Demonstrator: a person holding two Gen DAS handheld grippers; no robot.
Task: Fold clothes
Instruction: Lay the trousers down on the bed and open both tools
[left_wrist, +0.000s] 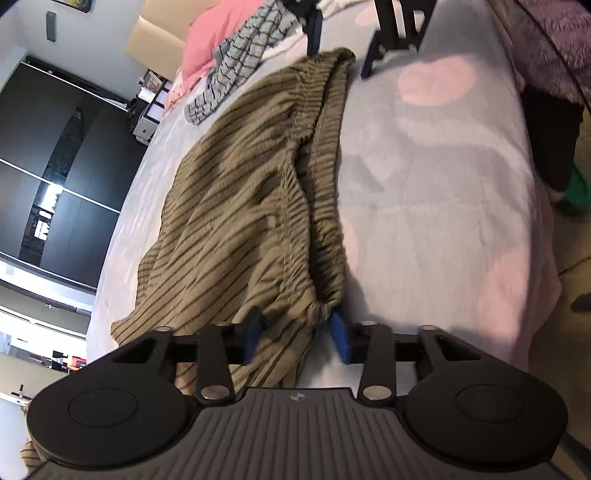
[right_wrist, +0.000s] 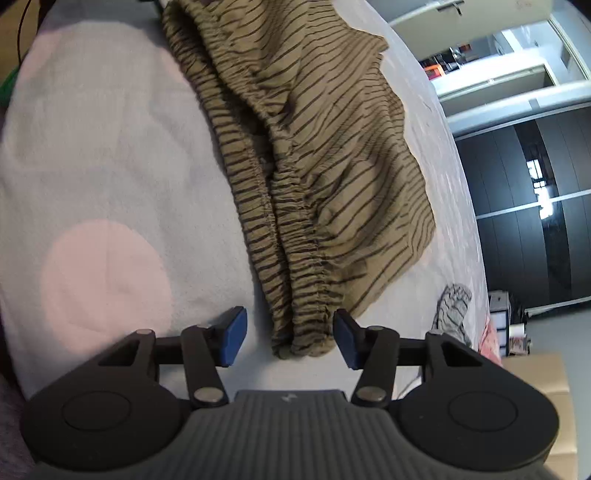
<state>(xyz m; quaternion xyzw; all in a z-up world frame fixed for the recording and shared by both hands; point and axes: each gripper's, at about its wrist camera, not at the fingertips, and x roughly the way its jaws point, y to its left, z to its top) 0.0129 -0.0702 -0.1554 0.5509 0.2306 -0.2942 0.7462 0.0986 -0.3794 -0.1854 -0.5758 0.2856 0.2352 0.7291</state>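
An olive garment with dark stripes and a gathered elastic waistband lies spread on a pale bed cover with pink spots. My left gripper is open at the near end of the waistband. Cloth lies loosely between its blue pads. At the far end, my right gripper shows as a black frame. In the right wrist view the same garment runs away from me. My right gripper is open around the bunched waistband end, and bare cover shows beside its left pad.
A grey checked garment and pink cloth lie at the bed's far end, by a cardboard box. A dark wardrobe stands beyond the bed. A person in a fuzzy purple top stands at the right edge.
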